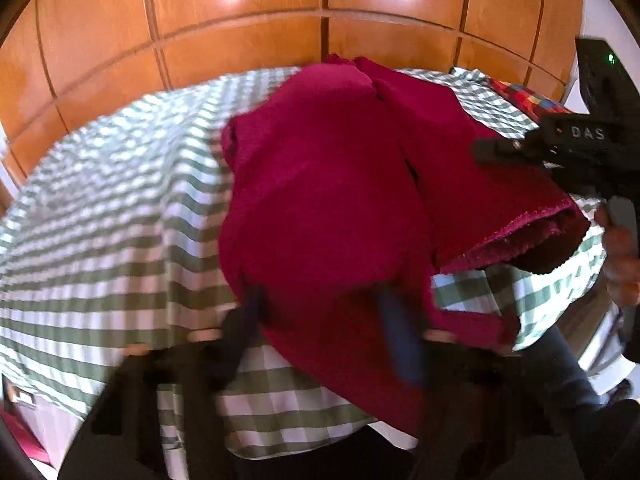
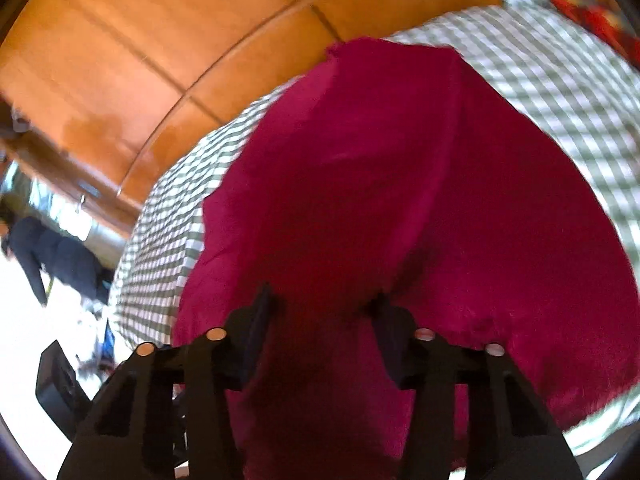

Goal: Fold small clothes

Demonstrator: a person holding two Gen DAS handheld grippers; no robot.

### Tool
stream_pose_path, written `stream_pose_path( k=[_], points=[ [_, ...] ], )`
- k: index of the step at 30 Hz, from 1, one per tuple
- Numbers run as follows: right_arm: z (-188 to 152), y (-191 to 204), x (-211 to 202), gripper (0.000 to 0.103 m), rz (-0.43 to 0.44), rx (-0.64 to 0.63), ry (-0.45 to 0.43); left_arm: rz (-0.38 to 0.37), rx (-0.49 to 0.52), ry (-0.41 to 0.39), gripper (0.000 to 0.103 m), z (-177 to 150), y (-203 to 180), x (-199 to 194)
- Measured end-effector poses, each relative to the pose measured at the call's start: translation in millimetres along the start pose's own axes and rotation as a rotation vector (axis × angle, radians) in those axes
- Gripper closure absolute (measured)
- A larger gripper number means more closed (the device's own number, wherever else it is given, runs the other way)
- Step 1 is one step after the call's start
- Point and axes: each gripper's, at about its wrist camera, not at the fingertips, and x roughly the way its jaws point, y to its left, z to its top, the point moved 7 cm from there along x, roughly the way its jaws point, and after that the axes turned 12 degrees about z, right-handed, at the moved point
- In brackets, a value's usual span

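crimson garment (image 1: pixel 320 200) draped between both tongs' spread fingers, checked bedspread (image 1: pixel 100 240) beneath

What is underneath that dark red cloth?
A green-and-white checked sheet shows all around the dark red cloth, so the cloth lies on it. The part of the sheet directly beneath is covered, so anything else there cannot be seen.

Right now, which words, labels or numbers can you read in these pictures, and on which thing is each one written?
"DAS": raised letters on the black body of the right gripper, seen in the left wrist view.
No other text is readable on the red garment or the checked cloth.
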Motion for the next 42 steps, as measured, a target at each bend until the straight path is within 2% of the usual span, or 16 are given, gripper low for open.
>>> stream_pose_path(
  k=[1,2,4,9,13,17,22,29,30,31,32,33,34,35,39,42],
  points=[
    [5,6,0,0.082,-0.018,-0.044,-0.004,-0.011,-0.015,0.0,0.078,2,3,0],
    [10,10,-1,0.089,-0.017,-0.07,-0.008,-0.031,-0.042,-0.001,0.092,3,8,-2],
    [20,19,-7,0.095,0.008,-0.097,-0.018,-0.1,-0.117,-0.004,0.096,11,23,-9],
    [75,13,-67,0.096,0.016,-0.122,-0.159,-0.033,-0.183,-0.067,0.097,39,66,-18],
    [135,-29,-125,0.096,-0.126,-0.093,-0.332,0.03,-0.284,-0.117,0.098,81,112,-15],
    [179,-87,-169,0.096,-0.25,-0.008,-0.42,0.135,-0.341,-0.178,0.098,128,159,-5],
    [228,-159,-200,0.096,-0.434,0.066,-0.457,0.274,-0.394,-0.173,0.098,186,212,31],
    [260,-249,-179,0.096,-0.592,0.18,-0.361,0.342,-0.442,-0.021,0.097,232,256,113],
    [259,-255,-174,0.092,-0.597,0.195,-0.346,0.338,-0.446,-0.002,0.092,231,255,119],
    [257,-263,-168,0.077,-0.584,0.22,-0.333,0.349,-0.446,0.009,0.087,231,256,125],
    [254,-271,-161,0.056,-0.555,0.265,-0.316,0.371,-0.443,0.012,0.056,231,257,127],
    [251,-275,-159,0.021,-0.539,0.295,-0.314,0.389,-0.445,-0.009,0.029,230,258,123],
    [248,-276,-159,0.008,-0.53,0.31,-0.329,0.393,-0.45,-0.032,0.026,229,257,120],
    [243,-273,-161,0.008,-0.524,0.295,-0.351,0.379,-0.456,-0.052,0.026,225,256,114],
    [214,-255,-159,0.008,-0.51,0.245,-0.304,0.262,-0.459,-0.07,0.026,198,237,95],
    [171,-231,-156,0.008,-0.452,0.208,-0.257,0.129,-0.44,-0.066,0.026,153,204,79]
  ],
)
